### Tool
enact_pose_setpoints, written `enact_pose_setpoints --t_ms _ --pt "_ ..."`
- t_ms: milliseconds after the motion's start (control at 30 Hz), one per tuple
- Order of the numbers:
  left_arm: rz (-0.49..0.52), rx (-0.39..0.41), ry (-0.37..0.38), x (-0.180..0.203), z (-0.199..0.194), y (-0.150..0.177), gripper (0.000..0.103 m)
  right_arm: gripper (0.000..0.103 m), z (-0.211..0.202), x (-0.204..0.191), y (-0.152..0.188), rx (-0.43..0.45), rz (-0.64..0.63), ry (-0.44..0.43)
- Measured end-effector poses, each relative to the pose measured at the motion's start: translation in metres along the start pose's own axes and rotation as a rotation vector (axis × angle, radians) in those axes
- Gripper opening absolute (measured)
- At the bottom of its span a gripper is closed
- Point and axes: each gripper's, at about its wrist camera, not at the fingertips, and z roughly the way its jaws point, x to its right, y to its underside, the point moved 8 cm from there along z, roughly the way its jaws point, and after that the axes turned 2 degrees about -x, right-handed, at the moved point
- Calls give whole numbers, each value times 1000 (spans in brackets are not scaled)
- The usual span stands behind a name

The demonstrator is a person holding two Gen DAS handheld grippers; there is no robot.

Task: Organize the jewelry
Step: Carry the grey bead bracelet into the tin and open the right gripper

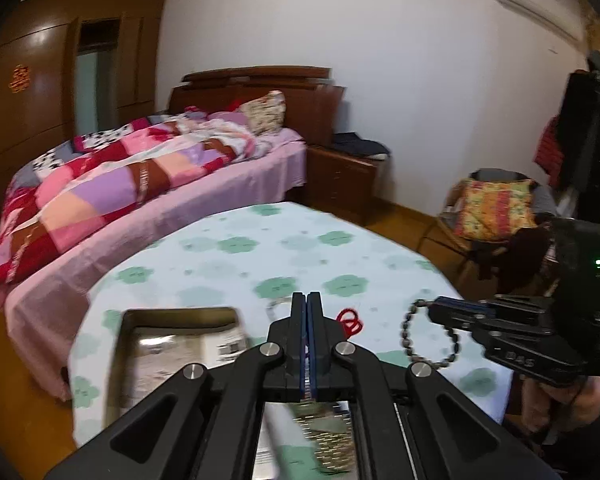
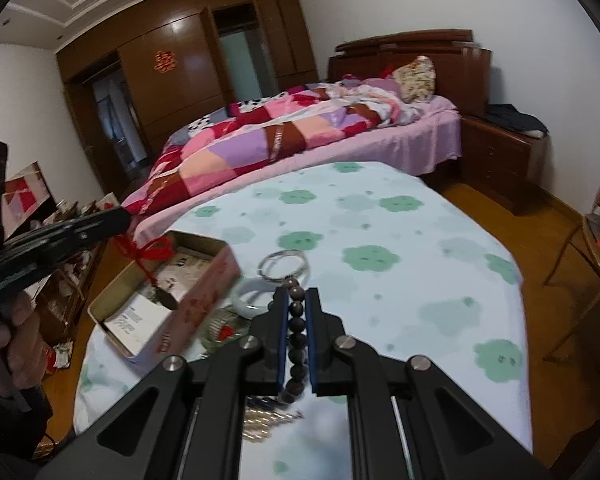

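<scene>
Both views show a dim, warm-toned interior lit evenly from overhead, with soft, weak shadows. Glare appears as pale highlights on the glossy wardrobe far ahead of the tool, and on the round pivot bolts of each gripper. Strong fisheye distortion bends the table edge and walls, and black vignetting fills the corners. Motion blur smears the open box just left of the left gripper; items beneath the right gripper are likewise soft.

left gripper showing black linkage, silver screws, blue pads | right gripper looking identical, green LED glowing | bare-skinned hand showing
</scene>
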Motion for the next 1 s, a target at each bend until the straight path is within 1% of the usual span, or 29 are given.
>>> enact_pose_setpoints --t_ms 200,367,533,733,867,1000 --pt "-56 -12 -87 -47 3 10 0 11 16 -32 -11 -24 -42 -71" --pt "-110 -15 -122 -80 8 18 0 11 36 -65 -22 -48 -94 -125" --pt "-143 -32 -143 -104 22 22 0 11 66 -94 -31 -80 -120 -175" --pt "-150 -36 -158 -121 35 22 0 11 102 -118 -39 -93 -148 -175" --pt "-147 -54 -185 -131 47 25 0 11 123 -125 -39 -113 -153 -161" --pt "-147 -73 -194 -138 55 28 0 11 140 -122 -36 -137 -151 -135"
